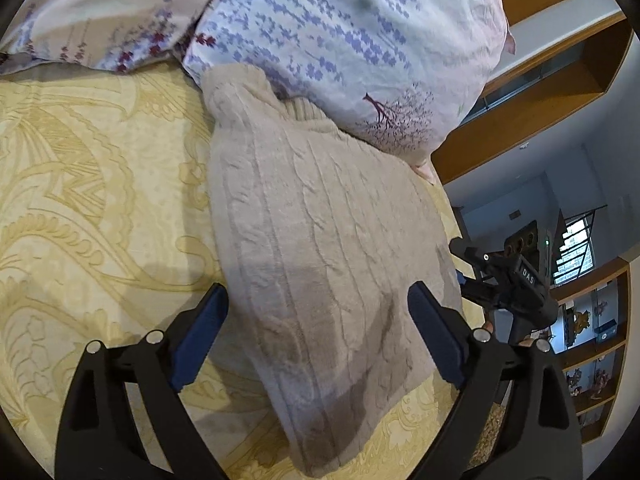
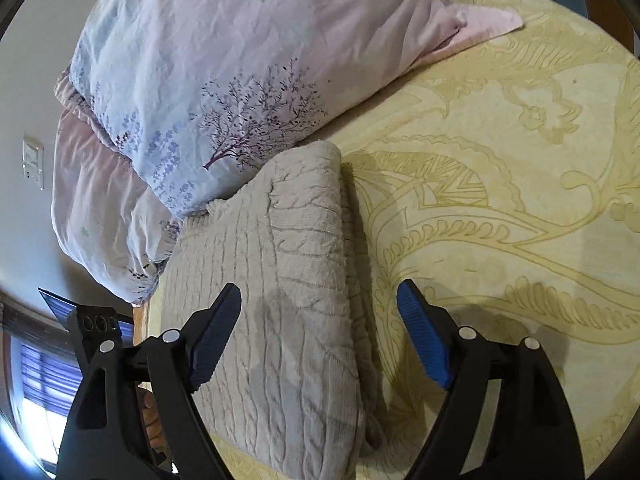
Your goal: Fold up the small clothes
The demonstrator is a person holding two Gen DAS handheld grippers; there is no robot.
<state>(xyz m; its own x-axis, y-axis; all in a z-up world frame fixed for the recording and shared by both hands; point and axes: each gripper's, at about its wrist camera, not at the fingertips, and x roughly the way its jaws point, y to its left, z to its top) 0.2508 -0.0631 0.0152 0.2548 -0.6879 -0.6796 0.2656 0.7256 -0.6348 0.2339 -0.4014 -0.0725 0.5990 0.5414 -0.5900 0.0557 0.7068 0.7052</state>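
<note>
My left gripper: one, black frame, two blue ribbed pads, jaws spread wide with nothing pressed between them; it hovers over the near end of the sweater, whose cloth shows in the gap between the fingers; I hold nothing with it.

My right gripper: one, same black build, two blue pads, jaws likewise wide and empty; its left pad lies over the sweater, its right pad over bare bedspread; seen from my left wrist camera it sits just past the sweater's right edge.

Sweater: one, folded into a thick oblong bundle; beige-grey cable knit, soft and fuzzy, with raised rope-like ribs; its long axis runs away from both grippers toward the pillows, the ribs running the same way; the far end is a rounded fold touching the upper pillow; it lies flat on the bed near the edge.

Bedspread: one, pale yellow, woven with large scrolling leaf shapes; smooth and flat.

Pillows: two, stacked; the upper one white-lilac cotton, crumpled, printed with purple sprigs and a small tree; the lower one pinkish.

Wooden shelves: several tiers against the wall, holding small items too small to tell.
</note>
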